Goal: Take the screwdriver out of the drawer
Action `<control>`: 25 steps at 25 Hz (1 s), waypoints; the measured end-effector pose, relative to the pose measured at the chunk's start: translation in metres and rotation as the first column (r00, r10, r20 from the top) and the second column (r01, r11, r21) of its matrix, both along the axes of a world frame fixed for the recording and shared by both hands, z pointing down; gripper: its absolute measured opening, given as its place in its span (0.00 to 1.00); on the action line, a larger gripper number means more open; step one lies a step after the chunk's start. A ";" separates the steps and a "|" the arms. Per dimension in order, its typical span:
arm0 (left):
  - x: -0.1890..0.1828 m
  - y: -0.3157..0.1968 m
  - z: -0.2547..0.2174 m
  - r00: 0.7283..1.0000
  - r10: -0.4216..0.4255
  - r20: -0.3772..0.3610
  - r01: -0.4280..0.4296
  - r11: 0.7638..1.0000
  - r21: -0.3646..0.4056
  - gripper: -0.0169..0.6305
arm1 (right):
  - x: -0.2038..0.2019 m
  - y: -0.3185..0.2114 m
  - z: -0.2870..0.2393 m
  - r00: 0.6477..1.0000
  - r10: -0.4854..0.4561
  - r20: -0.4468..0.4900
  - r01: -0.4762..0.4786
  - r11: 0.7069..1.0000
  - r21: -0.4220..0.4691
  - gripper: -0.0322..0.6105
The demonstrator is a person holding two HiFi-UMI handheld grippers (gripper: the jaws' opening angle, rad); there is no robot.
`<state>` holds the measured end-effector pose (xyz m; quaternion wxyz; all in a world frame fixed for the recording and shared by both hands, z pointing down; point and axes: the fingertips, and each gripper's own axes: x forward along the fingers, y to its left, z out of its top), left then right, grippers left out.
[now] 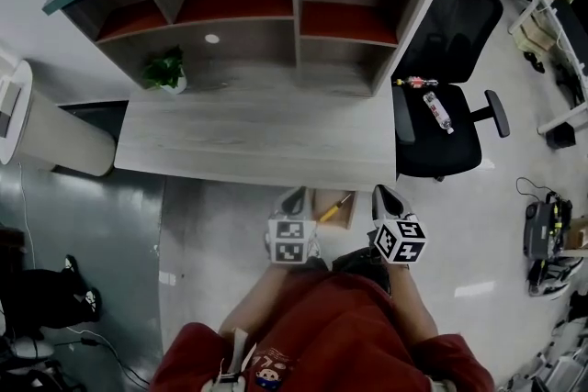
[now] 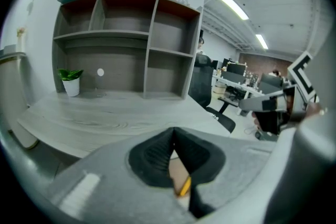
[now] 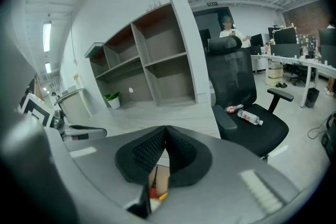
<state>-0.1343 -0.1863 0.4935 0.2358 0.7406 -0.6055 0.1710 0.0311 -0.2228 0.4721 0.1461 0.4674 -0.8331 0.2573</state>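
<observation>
The drawer (image 1: 344, 217) stands open under the table's (image 1: 248, 142) near edge. The screwdriver (image 1: 334, 208) lies inside, between the left tool (image 1: 294, 199) and right tool (image 1: 386, 197), both closed, empty. Still approaching, I judge; next, one tool must open over the handle.

desk (image 1: 248, 138), plant (image 1: 165, 72) (back left), drawer (image 1: 323, 200) holding screwdriver (image 1: 335, 207)

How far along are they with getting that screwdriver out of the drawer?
Done: the drawer under the desk already stands open. In hand: nothing yet. The left gripper and right gripper hover on either side of it, jaws shut and empty. Left: the screwdriver lies inside, not yet gripped or lifted out.
</observation>
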 end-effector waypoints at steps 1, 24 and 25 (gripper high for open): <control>0.000 -0.001 0.001 1.000 0.001 0.000 -0.001 1.000 -0.002 0.02 | -0.001 -0.001 0.001 1.000 0.000 0.000 0.000 1.000 0.000 0.05; 0.045 -0.016 0.064 0.998 -0.031 0.048 0.036 0.992 -0.124 0.03 | 0.026 -0.031 0.064 0.993 -0.110 0.031 0.113 0.987 -0.111 0.05; 0.048 -0.015 0.067 0.999 -0.025 0.048 0.031 0.991 -0.131 0.11 | 0.027 -0.030 0.066 0.993 -0.116 0.032 0.119 0.986 -0.116 0.05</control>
